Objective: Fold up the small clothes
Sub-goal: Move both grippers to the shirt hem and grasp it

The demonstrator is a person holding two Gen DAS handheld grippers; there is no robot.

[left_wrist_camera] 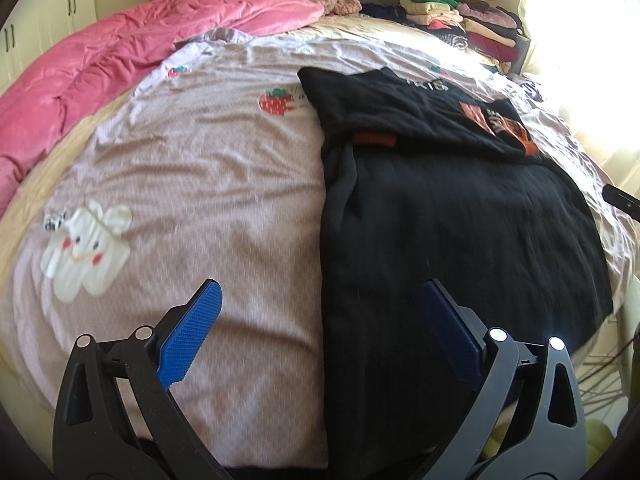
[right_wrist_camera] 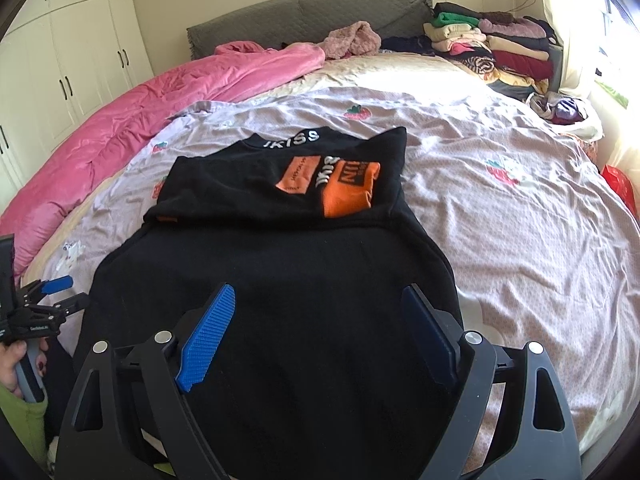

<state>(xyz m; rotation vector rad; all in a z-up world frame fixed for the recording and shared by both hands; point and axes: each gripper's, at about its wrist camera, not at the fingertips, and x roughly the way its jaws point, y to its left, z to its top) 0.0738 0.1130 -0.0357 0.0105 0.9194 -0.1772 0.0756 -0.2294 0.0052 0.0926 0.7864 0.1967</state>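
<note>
Black sweater [right_wrist_camera: 280, 280] lies flat on the bedsheet [right_wrist_camera: 500, 240], wide bare sheet on both sides. Left gripper [left_wrist_camera: 320, 332] and right gripper [right_wrist_camera: 316, 336] hang wide open, holding nothing.

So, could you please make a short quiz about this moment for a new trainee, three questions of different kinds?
1. True or false: the right claw is shut on the black garment.
2. Which item lies along the side of the bed nearer the white wardrobe? A) pink quilt B) stack of folded clothes C) red bag
3. Fill in: the left claw has one finger over the bedsheet and the other over the ___.

Key: 1 false, both claws are open and hold nothing; 2 A; 3 black garment.
</note>
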